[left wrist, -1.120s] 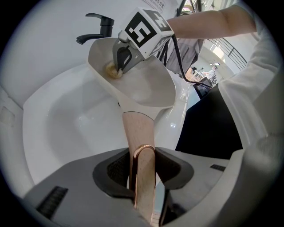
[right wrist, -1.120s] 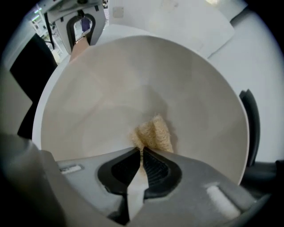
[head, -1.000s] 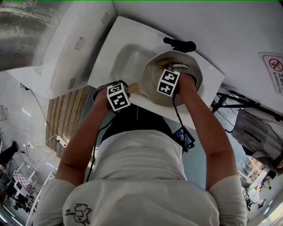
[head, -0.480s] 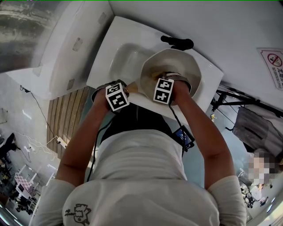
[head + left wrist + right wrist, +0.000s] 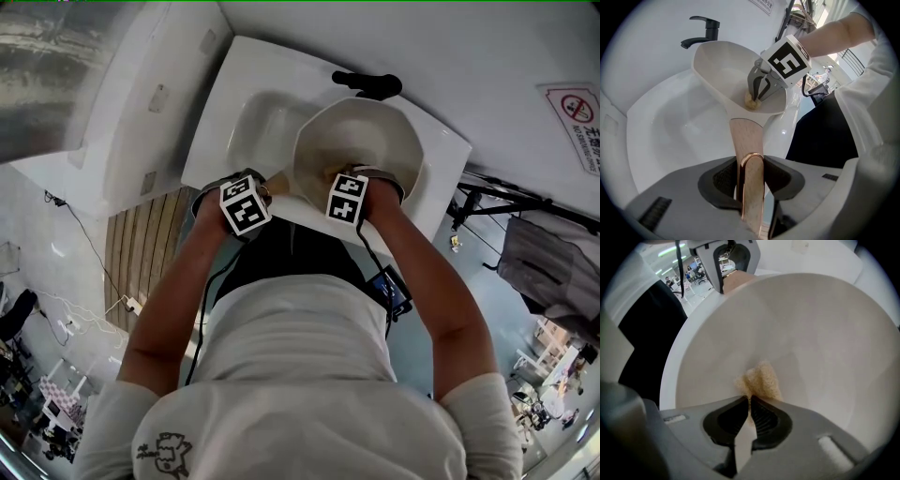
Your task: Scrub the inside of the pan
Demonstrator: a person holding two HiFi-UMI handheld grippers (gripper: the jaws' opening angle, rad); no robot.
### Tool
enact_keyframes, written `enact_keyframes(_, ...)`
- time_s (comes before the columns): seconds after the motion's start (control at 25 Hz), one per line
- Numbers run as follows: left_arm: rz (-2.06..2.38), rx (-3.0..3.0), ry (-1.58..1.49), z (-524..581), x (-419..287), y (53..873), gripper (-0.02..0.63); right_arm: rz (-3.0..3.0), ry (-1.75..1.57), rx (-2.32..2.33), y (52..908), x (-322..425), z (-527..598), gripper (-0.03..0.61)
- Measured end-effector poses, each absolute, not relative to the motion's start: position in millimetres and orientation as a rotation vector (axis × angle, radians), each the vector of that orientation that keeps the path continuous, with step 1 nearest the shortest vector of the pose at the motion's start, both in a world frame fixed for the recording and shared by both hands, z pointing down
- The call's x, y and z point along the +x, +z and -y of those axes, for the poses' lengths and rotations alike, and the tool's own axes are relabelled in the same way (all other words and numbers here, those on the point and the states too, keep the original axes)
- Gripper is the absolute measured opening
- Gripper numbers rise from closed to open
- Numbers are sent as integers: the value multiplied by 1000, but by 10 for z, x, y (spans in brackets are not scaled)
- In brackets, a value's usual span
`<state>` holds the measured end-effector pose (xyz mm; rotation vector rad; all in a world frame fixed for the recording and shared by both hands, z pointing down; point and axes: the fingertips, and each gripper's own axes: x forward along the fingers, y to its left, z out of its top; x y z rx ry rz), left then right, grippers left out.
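Step in hand, by the look of it: scrubbing is under way, with the tool on the inner wall.

- White sink (image 5: 246,120) with a black faucet (image 5: 367,84) at the back. The white pan (image 5: 370,131) is over the basin on the faucet side. Whether it rests on the rim can't be told.
- Pan long axis runs handle to far rim. In the left gripper view it runs straight away from the jaws, bowl end towards the faucet. In the head view the wooden handle (image 5: 745,138) points back at the person's left side. The mouth faces up and looks tipped towards the right arm.
- Left hand-held gripper (image 5: 750,165): jaws partly closed, clamped on the handle's end from both sides. It carries the pan.
- Right hand-held gripper (image 5: 750,399): points down into the bowl, jaws nearly together, pinching a tan sponge (image 5: 761,378). The sponge sits on the inner surface, low on the side near the handle.

Next move, as a judgement: sweep the sponge across the uncovered floor and up the far wall, keeping pressure on. The left grip has to resist the twist on the handle, since a long lever and a tipped bowl mean the pan can roll if the clamp slackens.
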<state>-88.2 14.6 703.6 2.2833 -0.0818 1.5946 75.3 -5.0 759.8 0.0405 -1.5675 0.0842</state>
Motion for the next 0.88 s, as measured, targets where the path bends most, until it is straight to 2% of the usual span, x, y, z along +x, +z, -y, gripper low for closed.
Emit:
enact_keyframes(0.32, 140, 2311, 1570, -112, -888, 7009, 152, 1588, 110, 109, 7490, 741, 95, 20)
enact_keyframes(0.6, 217, 2362, 1527, -62, -862, 6886, 218, 1634, 155, 222, 7264, 734, 129, 21)
enact_keyframes(0.88, 259, 2449, 1501, -37, -886, 6642, 222, 1755, 283, 427, 6760, 695, 174, 21)
